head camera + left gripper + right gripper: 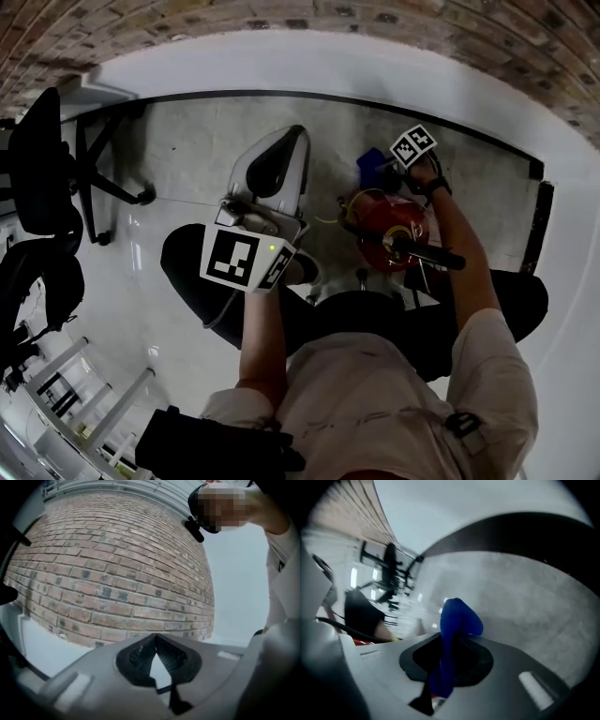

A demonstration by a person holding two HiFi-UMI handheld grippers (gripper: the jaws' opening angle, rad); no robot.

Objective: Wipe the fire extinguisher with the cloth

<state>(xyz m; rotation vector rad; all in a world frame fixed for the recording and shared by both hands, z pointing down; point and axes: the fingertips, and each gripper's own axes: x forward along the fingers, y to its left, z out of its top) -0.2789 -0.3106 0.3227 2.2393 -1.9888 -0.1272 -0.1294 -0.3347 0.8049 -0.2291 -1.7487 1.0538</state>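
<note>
While my right claw (449, 641) grips the blue cloth (459, 616) just beside the red fire extinguisher (389, 227), poised to wipe it, I judge; left claw (155, 641) pinched closed on nothing, lifted well away from the extinguisher, keeping clear.

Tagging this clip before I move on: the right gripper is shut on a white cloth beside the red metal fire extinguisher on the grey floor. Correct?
Not quite: the cloth is blue, not white, as the right gripper view shows. The rest holds: the right gripper is shut on it, beside the red metal fire extinguisher on the grey floor.
</note>
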